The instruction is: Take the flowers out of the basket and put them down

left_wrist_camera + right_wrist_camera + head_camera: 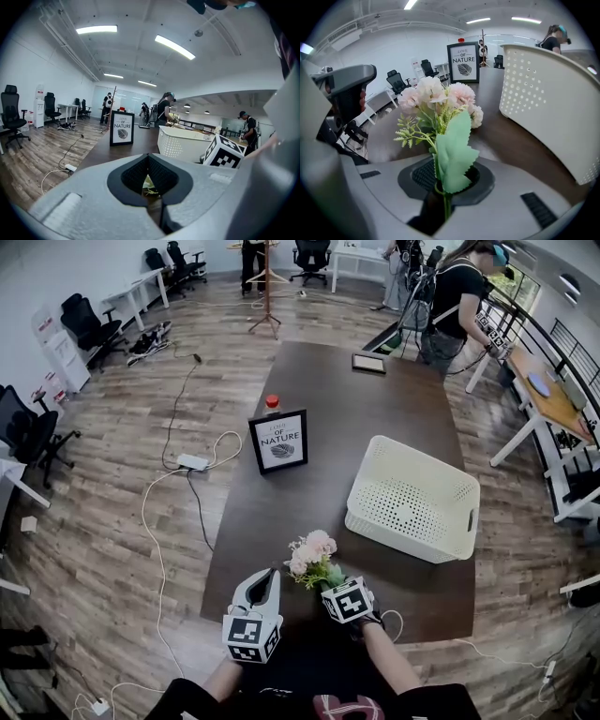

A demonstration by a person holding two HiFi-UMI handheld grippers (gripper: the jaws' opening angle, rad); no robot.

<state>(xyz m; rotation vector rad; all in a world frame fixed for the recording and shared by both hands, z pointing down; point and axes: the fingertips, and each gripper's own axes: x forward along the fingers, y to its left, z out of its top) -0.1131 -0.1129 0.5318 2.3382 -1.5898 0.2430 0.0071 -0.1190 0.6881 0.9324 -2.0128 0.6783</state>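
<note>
A bunch of pink flowers [312, 553] with green leaves stands up from my right gripper [330, 586] over the near end of the dark table [319, 390]. In the right gripper view the stem runs down between the jaws of the right gripper [445, 177], which are shut on it, and the flowers [440, 96] fill the middle. The white perforated basket [412, 499] sits to the right, apart from the flowers. My left gripper [265, 576] hovers just left of the bunch, its pads together and holding nothing; the left gripper [149, 158] looks toward the basket [180, 140].
A framed "Love of Nature" sign [278, 441] stands mid-table with a red-capped bottle [272, 402] behind it. A dark tablet [368, 363] lies at the far end. A person [455, 298] stands beyond the table. A power strip [192, 462] and cables lie on the floor at left.
</note>
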